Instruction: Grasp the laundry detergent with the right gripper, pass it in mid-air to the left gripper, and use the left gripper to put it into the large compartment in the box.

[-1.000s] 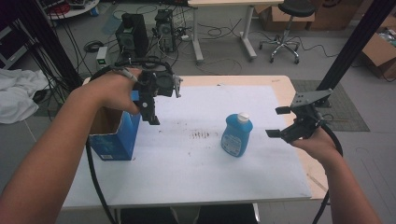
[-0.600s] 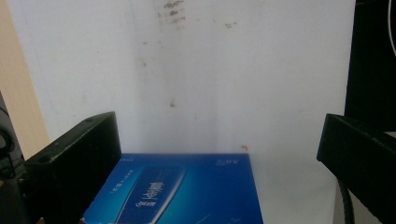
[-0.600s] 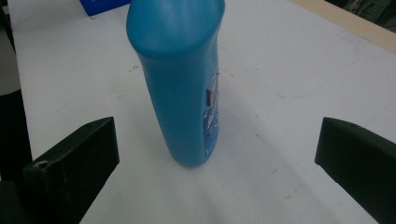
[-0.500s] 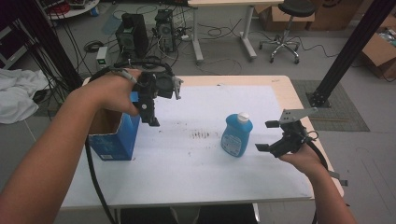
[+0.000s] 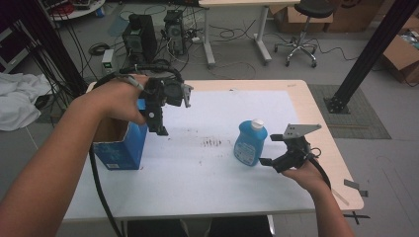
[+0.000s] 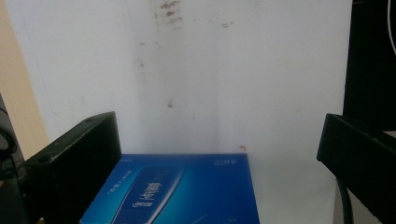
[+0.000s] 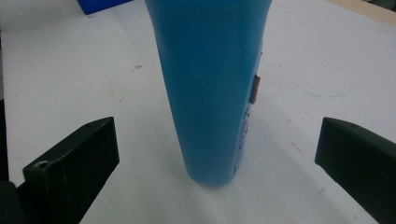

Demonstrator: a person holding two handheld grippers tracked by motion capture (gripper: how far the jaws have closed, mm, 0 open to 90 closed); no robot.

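Now right gripper (image 5: pixel 269 150) at lower right of high view, jaws wide apart, empty, just beside bottle (image 5: pixel 250 143) standing upright at frame centre-right. Judged step: grasp bottle. Advance until body sits between jaws, centred, low on body, then close gently. Left gripper (image 5: pixel 159 123) gaping, idle, above box (image 5: pixel 121 148) at left.

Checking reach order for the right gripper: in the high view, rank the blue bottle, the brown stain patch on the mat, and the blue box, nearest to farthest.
From the right gripper:
1. Blue bottle: just to its left, upright on the white mat.
2. Brown stain patch: mid-mat, beyond the bottle.
3. Blue box: far left edge of the mat, under the left gripper.
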